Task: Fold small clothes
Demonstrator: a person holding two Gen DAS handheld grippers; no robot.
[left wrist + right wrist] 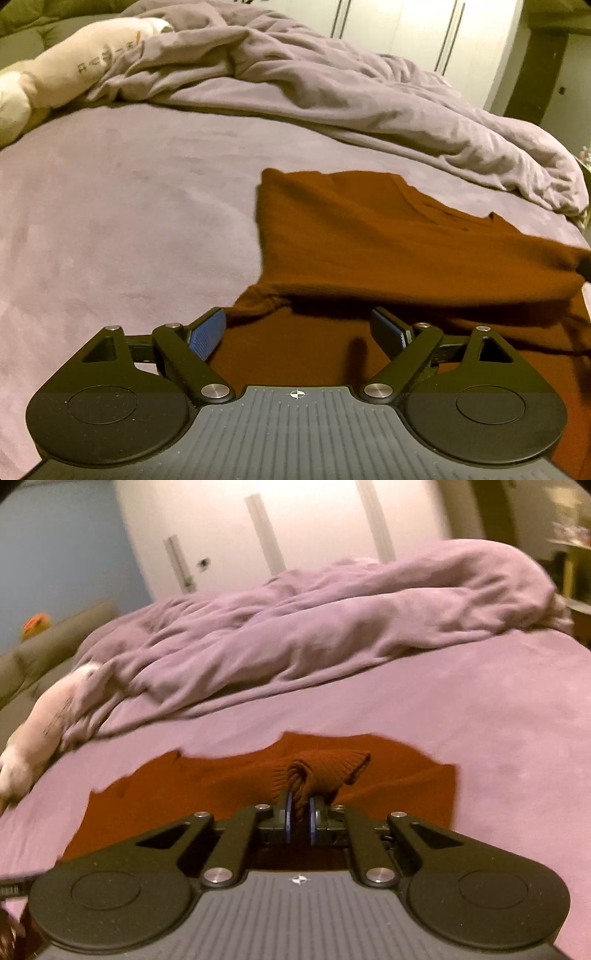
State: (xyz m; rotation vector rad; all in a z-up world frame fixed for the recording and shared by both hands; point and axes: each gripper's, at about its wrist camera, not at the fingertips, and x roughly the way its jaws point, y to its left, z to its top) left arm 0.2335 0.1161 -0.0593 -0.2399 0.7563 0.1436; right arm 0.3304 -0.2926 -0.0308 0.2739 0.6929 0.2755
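Observation:
A rust-brown knit garment [369, 236] lies on the purple bed sheet [110, 206], partly folded over itself. My left gripper [299, 332] is open, its blue pads [207, 338] wide apart just above the garment's near edge, holding nothing. In the right wrist view my right gripper [300, 812] is shut on a bunched ribbed edge of the same garment [325, 771] and holds it lifted above the rest of the cloth [184, 794].
A crumpled purple duvet [332, 85] fills the far side of the bed. A white pillow [74, 62] lies at the far left. White wardrobe doors [295, 524] stand behind the bed. Bare sheet lies left of the garment.

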